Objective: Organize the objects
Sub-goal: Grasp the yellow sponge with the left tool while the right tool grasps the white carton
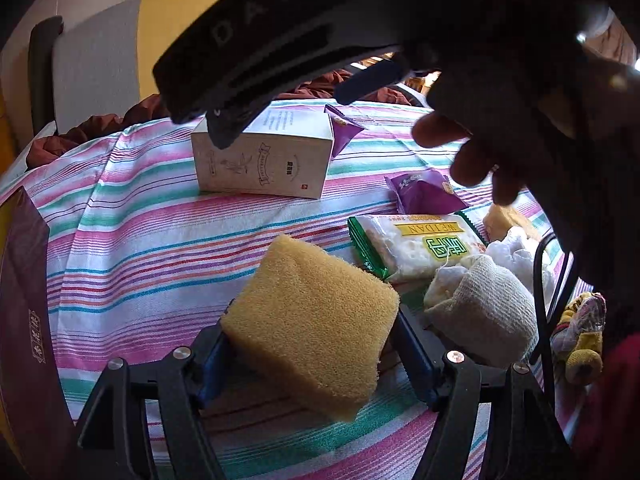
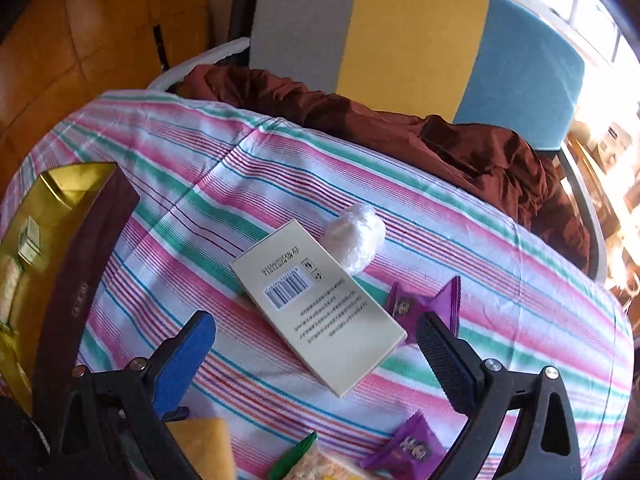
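Fingers of the left gripper (image 1: pixel 308 356) stand on either side of one yellow sponge (image 1: pixel 312 324), their blue pads at its two flanks; whether they still press on it cannot be told from this view. The sponge sits tilted between them, over the striped cloth (image 1: pixel 160 248) that covers the bench. Fingers of the right gripper (image 2: pixel 316 344) are spread wide with nothing between them, hanging over one white box (image 2: pixel 320 308) that lies flat with its barcode side up. Taking that white box as the landmark: one crumpled white plastic wad (image 2: pixel 354 236) lies just beyond its far end, one purple snack packet (image 2: pixel 424 304) touches its right side, and a second purple packet (image 2: pixel 404 448) lies nearer the camera, apart from it. One maroon box with a gold lining (image 2: pixel 64 248) stands well to its left at the cloth's edge. In the left wrist view, one green-edged cracker pack (image 1: pixel 416 244) lies near the sponge, on the side away from the white box, with one rolled white cloth bundle (image 1: pixel 480 312) beside it. A hand (image 1: pixel 500 132) holding the dark right gripper hangs over the cracker pack and the purple packets.
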`<state>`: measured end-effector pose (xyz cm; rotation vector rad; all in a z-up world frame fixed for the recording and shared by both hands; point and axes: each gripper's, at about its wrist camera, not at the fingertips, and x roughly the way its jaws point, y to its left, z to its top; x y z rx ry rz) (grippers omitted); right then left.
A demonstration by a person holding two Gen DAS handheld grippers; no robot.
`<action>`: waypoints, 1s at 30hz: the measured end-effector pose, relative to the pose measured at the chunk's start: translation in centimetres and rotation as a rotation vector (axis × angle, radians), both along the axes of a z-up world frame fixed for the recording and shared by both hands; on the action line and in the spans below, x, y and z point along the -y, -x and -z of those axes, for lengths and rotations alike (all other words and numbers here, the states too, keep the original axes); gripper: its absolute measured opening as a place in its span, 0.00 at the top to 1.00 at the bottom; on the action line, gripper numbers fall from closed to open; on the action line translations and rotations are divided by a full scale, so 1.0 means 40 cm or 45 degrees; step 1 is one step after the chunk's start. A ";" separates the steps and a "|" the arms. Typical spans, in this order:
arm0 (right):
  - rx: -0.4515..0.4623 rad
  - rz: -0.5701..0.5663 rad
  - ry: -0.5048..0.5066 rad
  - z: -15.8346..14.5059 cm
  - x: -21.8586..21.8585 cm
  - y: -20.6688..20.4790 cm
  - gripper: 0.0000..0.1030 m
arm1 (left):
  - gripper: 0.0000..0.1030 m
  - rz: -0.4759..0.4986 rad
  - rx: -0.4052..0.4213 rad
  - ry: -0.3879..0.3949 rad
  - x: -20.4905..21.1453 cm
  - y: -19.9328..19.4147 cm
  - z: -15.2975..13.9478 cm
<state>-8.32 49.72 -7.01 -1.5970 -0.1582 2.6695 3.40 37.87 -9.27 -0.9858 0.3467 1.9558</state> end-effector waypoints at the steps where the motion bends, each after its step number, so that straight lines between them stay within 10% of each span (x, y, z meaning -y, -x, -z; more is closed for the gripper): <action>1: 0.033 -0.018 -0.027 0.012 0.005 0.019 0.01 | 0.29 0.000 -0.001 0.001 0.000 0.000 0.000; 9: 0.139 -0.034 -0.004 0.057 0.023 0.027 0.50 | 0.28 0.004 -0.001 0.001 0.002 -0.001 0.003; 20: 0.165 0.266 0.292 0.106 -0.029 -0.114 0.50 | 0.36 -0.020 -0.001 -0.010 0.014 0.004 0.001; 30: 0.132 0.243 0.310 0.103 -0.047 -0.113 0.50 | 0.41 -0.071 0.012 0.050 0.036 -0.005 -0.023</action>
